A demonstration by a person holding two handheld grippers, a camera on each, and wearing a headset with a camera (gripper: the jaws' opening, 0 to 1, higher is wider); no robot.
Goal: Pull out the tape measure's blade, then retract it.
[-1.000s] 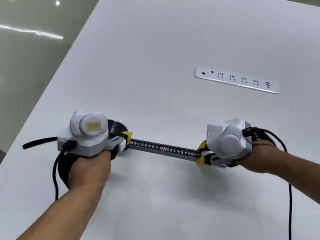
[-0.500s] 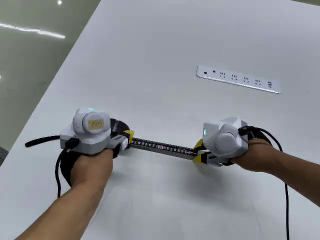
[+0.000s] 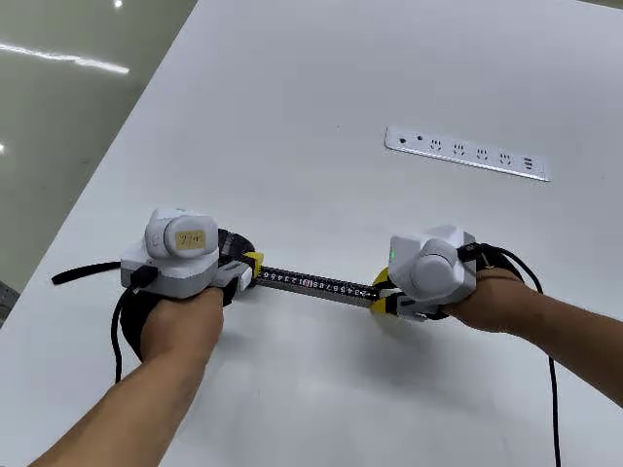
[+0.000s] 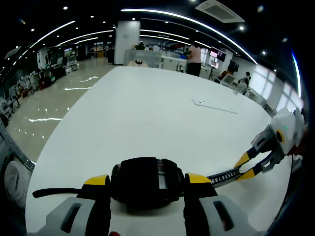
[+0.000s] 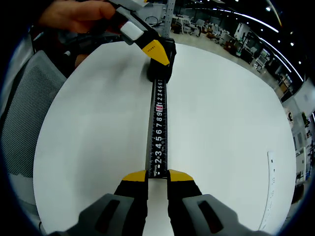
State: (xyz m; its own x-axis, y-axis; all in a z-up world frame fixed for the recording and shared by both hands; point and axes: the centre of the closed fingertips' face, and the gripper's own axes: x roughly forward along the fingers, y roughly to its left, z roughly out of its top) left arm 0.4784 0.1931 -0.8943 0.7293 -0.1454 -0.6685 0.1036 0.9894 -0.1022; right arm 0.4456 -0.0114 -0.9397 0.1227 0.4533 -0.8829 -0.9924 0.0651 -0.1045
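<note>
A black tape measure case [image 4: 143, 180] sits clamped between the yellow-tipped jaws of my left gripper [image 4: 147, 181], low on the white table [image 3: 321, 88]. Its dark blade [image 3: 316, 286] with white numbers runs right to my right gripper [image 3: 383, 295], which is shut on the blade's end. In the right gripper view the blade [image 5: 158, 130] stretches from my right gripper [image 5: 157, 175] up to the case [image 5: 160, 64], held by the left gripper. The head view has the left gripper [image 3: 245, 270] at the left with the case [image 3: 234, 248] partly hidden behind it.
A white power strip [image 3: 466, 154] lies flat on the table at the far right, also in the left gripper view [image 4: 214, 105]. Black cables trail from both grippers. The table's left edge [image 3: 117, 146] drops to a glossy floor.
The right gripper has moved a little left toward the case, so the exposed blade is slightly shorter. The left gripper holds the case as before.
</note>
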